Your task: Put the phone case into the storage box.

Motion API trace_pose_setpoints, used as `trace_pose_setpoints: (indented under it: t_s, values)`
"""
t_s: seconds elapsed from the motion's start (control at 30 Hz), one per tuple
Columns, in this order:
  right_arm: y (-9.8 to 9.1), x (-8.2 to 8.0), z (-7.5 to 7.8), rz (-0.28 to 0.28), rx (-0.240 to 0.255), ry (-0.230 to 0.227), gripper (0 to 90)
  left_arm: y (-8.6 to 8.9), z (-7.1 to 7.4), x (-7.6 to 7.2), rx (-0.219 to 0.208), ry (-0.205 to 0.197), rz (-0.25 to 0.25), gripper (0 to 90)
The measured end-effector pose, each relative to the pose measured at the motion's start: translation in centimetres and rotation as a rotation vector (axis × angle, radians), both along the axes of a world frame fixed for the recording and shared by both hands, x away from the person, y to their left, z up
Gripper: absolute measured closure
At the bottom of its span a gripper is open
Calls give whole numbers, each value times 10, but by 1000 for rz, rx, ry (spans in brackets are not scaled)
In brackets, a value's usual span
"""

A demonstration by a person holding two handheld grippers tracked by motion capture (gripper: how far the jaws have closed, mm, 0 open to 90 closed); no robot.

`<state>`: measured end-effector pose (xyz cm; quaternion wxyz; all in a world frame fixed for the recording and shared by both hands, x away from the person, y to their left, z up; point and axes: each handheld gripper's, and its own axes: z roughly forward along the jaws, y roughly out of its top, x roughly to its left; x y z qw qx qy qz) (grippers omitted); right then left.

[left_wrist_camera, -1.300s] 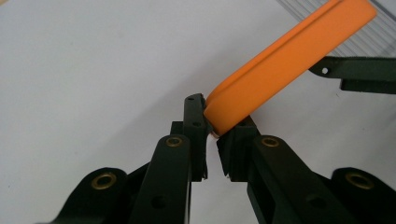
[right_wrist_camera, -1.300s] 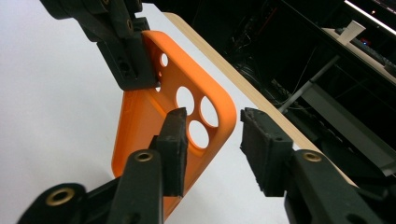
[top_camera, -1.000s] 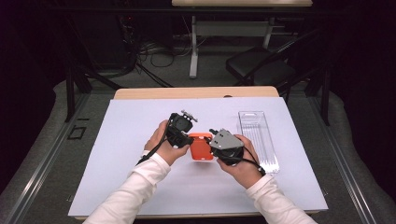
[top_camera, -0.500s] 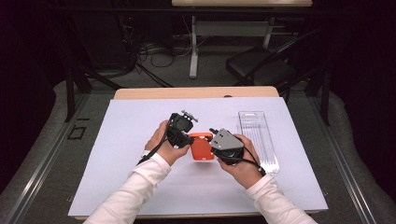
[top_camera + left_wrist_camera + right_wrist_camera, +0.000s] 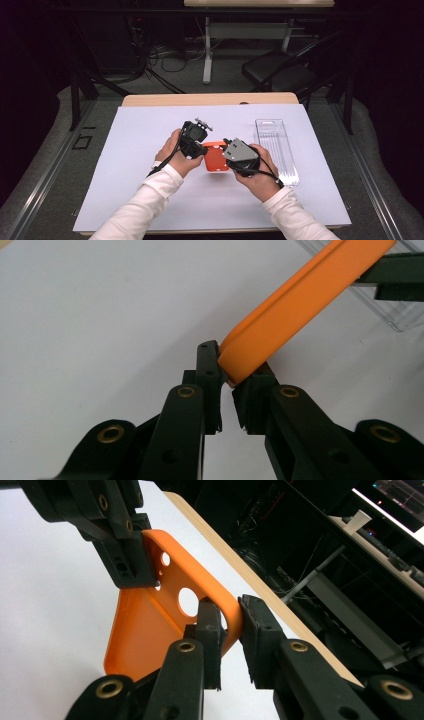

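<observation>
Two claws hold one orange phone case (image 5: 216,156) above the white sheet (image 5: 150,135) on the counter (image 5: 210,99). The left claw (image 5: 226,371) is closed tightly on one edge. The right claw (image 5: 231,616) has just been closing on the opposite edge, beside the round holes. A clear plastic box (image 5: 277,150) lies near, to the right.

We see a wooden table (image 5: 210,99) covered almost entirely by a white sheet (image 5: 150,150), with its bare edge exposed along the far side. On the sheet, toward the right, lies a clear plastic package (image 5: 277,150), lengthwise front to back.
</observation>
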<state>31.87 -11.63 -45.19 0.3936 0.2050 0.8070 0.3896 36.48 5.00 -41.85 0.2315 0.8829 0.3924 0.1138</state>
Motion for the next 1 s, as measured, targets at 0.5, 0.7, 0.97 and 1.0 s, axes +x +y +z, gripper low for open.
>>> trace_pose_setpoints:
  t_s: [0.5, 0.7, 0.97, 1.0]
  values:
    - [0, 1, 0, -7, -13, 11, 801, 0, -1, 1, -10, 15, 0, 819]
    - [-4, 2, -1, -2, 12, 20, 806, -1, 0, 1, -22, 20, -6, 813]
    - [-7, 3, -1, 8, 27, 11, 808, 1, 2, 1, -46, 10, -12, 769]
    - [-9, 4, -1, 10, 36, 9, 809, 2, 2, 1, -50, 6, -12, 747]
